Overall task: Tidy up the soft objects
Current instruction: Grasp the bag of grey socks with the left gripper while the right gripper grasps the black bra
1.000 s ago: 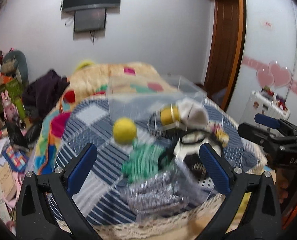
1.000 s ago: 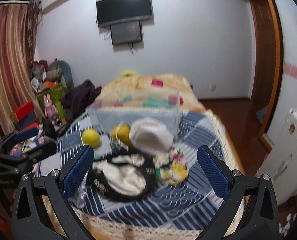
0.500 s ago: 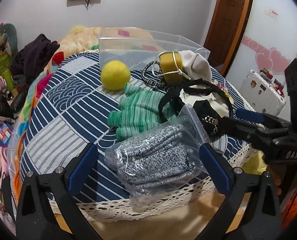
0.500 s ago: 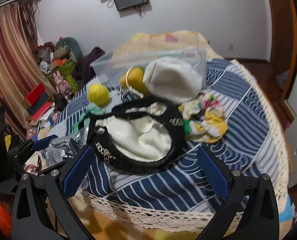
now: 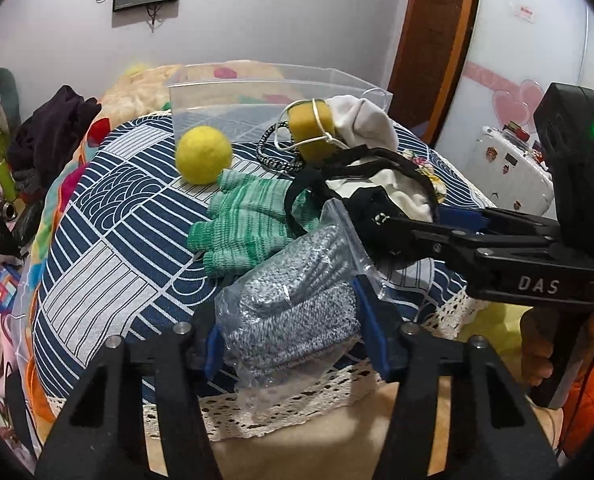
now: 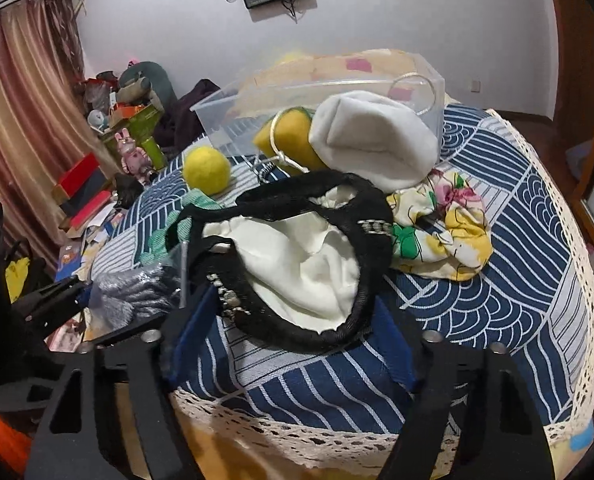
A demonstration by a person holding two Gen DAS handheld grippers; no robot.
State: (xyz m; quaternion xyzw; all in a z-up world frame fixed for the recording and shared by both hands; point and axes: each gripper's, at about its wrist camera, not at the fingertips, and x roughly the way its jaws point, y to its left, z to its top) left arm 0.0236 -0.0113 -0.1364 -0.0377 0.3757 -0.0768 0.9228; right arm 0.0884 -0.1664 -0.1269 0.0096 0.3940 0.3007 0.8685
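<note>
A table [image 6: 497,300] under a blue-and-white patterned cloth with lace edging carries a clear plastic bin [image 5: 257,108]; a yellow ball [image 5: 204,154]; green gloves [image 5: 245,224]; a bagged grey knit [image 5: 297,304]; a black-rimmed white pouch [image 6: 297,264]; a floral cloth [image 6: 445,232].

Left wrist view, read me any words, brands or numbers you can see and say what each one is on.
"DAS": white letters on the black body of the right gripper.
Sticker on the white wall at top right: print too small to read.
Stickers on the white suitcase: too blurred to read.
Nothing else legible.
</note>
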